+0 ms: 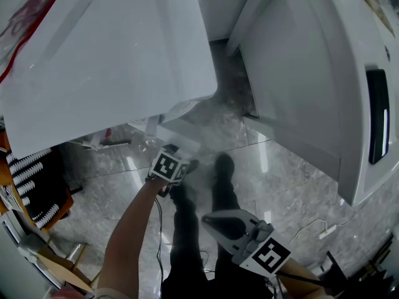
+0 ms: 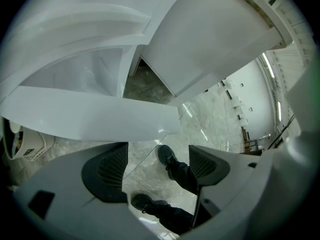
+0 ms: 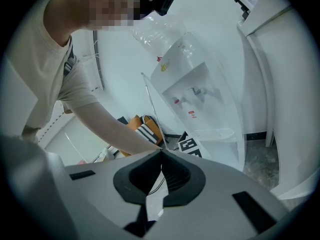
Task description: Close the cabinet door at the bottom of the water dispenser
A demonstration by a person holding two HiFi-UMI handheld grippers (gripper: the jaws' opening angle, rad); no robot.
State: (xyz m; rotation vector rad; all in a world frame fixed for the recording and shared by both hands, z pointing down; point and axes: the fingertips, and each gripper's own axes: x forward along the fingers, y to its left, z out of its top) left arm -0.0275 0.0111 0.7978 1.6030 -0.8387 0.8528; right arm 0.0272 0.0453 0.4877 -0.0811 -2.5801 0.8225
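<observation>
Head view is showing both grippers over a glossy grey marble-look floor point(image 1: 274, 167). The left gripper point(image 1: 169, 161) is sitting low, just beside the base of the tall white water dispenser point(image 1: 112, 61). The right gripper point(image 1: 215, 222) is hanging well apart from it, near the person's dark shoes point(image 1: 223, 164).

Only the left gripper view is showing the left gripper point(image 2: 157, 156) with its jaws standing wide apart, nothing between them but floor and shoes beyond. A flat white cabinet door point(image 2: 90, 116) is crossing just past the jaw tips; how far it is swung out is hard to make out.

Only the right gripper view is showing the right gripper point(image 3: 160, 154) with its jaws pressed together and empty, plus the dispenser's clear bottle point(image 3: 160, 26) and taps, which the head view is cutting off.

A large white appliance with a dark vertical strip point(image 1: 349, 104) is standing at the right. An orange and black-striped item point(image 1: 28, 185) is lying at the left edge.
</observation>
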